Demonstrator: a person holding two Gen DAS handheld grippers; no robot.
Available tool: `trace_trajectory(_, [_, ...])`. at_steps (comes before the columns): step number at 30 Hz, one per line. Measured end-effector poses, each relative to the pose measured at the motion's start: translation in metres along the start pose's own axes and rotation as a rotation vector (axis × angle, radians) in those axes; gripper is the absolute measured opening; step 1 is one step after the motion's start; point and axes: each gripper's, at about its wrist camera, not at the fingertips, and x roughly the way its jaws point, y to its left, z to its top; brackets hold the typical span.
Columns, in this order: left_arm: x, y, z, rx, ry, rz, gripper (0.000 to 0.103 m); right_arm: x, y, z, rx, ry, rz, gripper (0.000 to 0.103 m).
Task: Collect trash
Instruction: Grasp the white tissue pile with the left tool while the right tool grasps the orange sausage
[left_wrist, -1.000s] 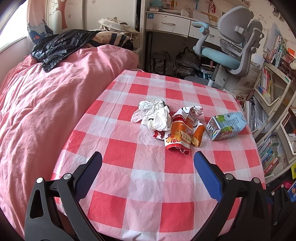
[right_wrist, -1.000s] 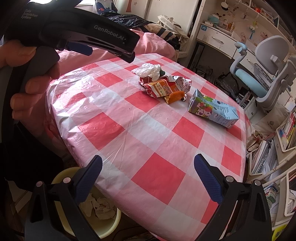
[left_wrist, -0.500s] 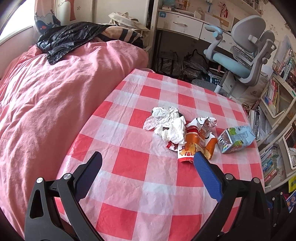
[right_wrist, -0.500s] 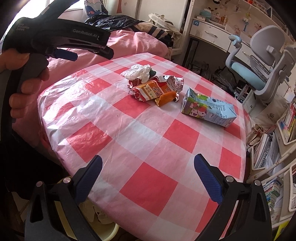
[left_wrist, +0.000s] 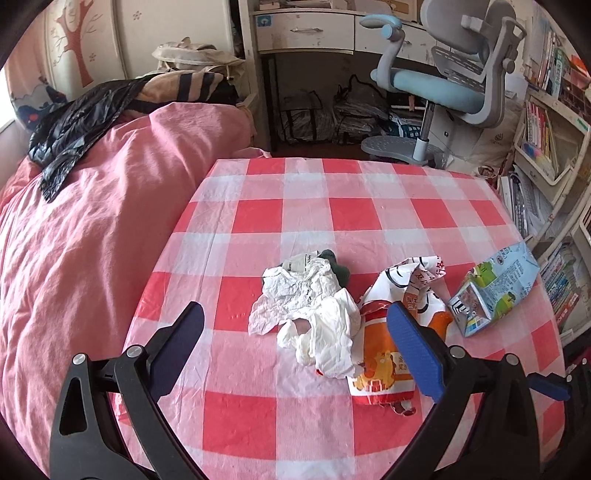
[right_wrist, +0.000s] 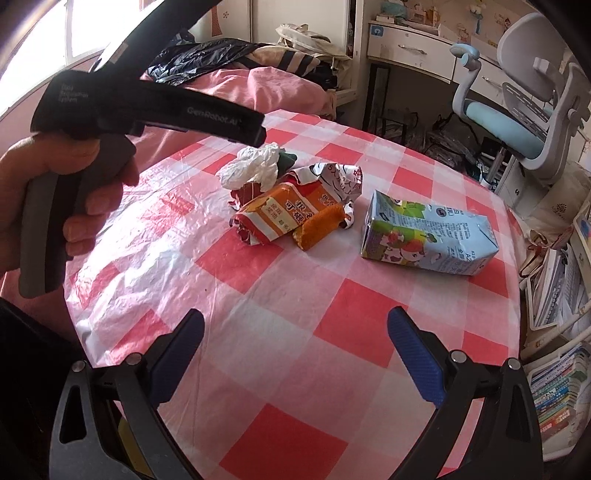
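Note:
On the red-and-white checked table (left_wrist: 303, 206) lies a pile of trash: crumpled white tissue (left_wrist: 314, 306) (right_wrist: 255, 166), an orange snack wrapper (left_wrist: 384, 358) (right_wrist: 284, 214), and a flattened milk carton (left_wrist: 495, 288) (right_wrist: 428, 232) to its right. My left gripper (left_wrist: 295, 332) is open and hangs just above the tissue, its fingers on either side of the tissue and wrapper. My right gripper (right_wrist: 295, 339) is open over bare cloth, nearer than the trash. In the right wrist view a hand (right_wrist: 55, 192) holds the left gripper's black body (right_wrist: 147, 110).
A bed with a pink cover (left_wrist: 85, 251) and a black bag (left_wrist: 77, 122) borders the table's left. A desk and a grey-blue chair (left_wrist: 450, 74) stand behind. Bookshelves (left_wrist: 546, 147) line the right side.
My left gripper has moved forward and down toward the tissue. My right gripper has advanced over the table, and the yellow bin below the near edge has dropped out of its view.

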Motion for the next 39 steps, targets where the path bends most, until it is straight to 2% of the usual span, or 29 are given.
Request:
trace_trajectory(2, [0.011, -0.003, 0.003, 0.022, 0.015, 0.006, 0.093, 0.006, -0.003, 0.004, 0.026, -0.003, 0.009, 0.095])
trace_trajectory(3, [0.015, -0.003, 0.004, 0.026, 0.027, -0.001, 0.078, 0.009, -0.005, 0.006, 0.041, -0.005, 0.015, 0.095])
trace_trajectory(4, [0.020, 0.000, 0.004, 0.022, 0.046, -0.021, 0.056, 0.011, -0.007, 0.007, 0.054, -0.008, 0.019, 0.095])
trace_trajectory(5, [0.024, 0.002, 0.005, 0.003, 0.075, -0.054, 0.045, 0.013, -0.010, 0.009, 0.070, -0.012, 0.020, 0.095])
trace_trajectory(6, [0.027, 0.008, 0.004, -0.020, 0.095, -0.087, 0.026, 0.014, -0.012, 0.011, 0.082, -0.018, 0.022, 0.095])
trace_trajectory(7, [0.028, 0.013, 0.004, -0.038, 0.107, -0.113, 0.015, 0.015, -0.014, 0.012, 0.096, -0.024, 0.022, 0.092])
trace_trajectory(10, [0.021, 0.023, 0.007, -0.047, 0.096, -0.148, 0.004, 0.021, -0.024, 0.019, 0.153, -0.033, 0.037, 0.079])
trace_trajectory(16, [0.001, 0.047, 0.013, -0.102, 0.063, -0.214, 0.002, 0.041, -0.032, 0.029, 0.232, -0.019, 0.071, 0.068])
trace_trajectory(24, [0.004, 0.067, 0.019, -0.158, 0.069, -0.258, 0.002, 0.054, -0.036, 0.037, 0.289, -0.015, 0.084, 0.067])
trace_trajectory(27, [0.002, 0.068, 0.022, -0.154, 0.064, -0.265, 0.002, 0.058, -0.040, 0.039, 0.312, -0.012, 0.094, 0.063])
trace_trajectory(29, [0.001, 0.066, 0.023, -0.144, 0.060, -0.266, 0.002, 0.061, -0.044, 0.039, 0.332, -0.004, 0.107, 0.052])
trace_trajectory(30, [0.000, 0.064, 0.024, -0.138, 0.059, -0.267, 0.002, 0.063, -0.046, 0.039, 0.345, 0.002, 0.119, 0.050])
trace_trajectory(31, [0.000, 0.063, 0.025, -0.132, 0.057, -0.266, 0.002, 0.063, -0.047, 0.039, 0.354, 0.001, 0.126, 0.044])
trace_trajectory(32, [-0.001, 0.061, 0.026, -0.127, 0.055, -0.263, 0.002, 0.063, -0.049, 0.038, 0.360, -0.002, 0.135, 0.032])
trace_trajectory(33, [-0.001, 0.060, 0.027, -0.122, 0.052, -0.259, 0.002, 0.064, -0.049, 0.038, 0.363, 0.001, 0.148, 0.028])
trace_trajectory(36, [-0.003, 0.060, 0.029, -0.125, 0.049, -0.256, 0.002, 0.063, -0.049, 0.037, 0.359, 0.004, 0.161, 0.021])
trace_trajectory(39, [-0.004, 0.063, 0.030, -0.131, 0.044, -0.247, 0.002, 0.058, -0.047, 0.035, 0.346, 0.003, 0.165, 0.020])
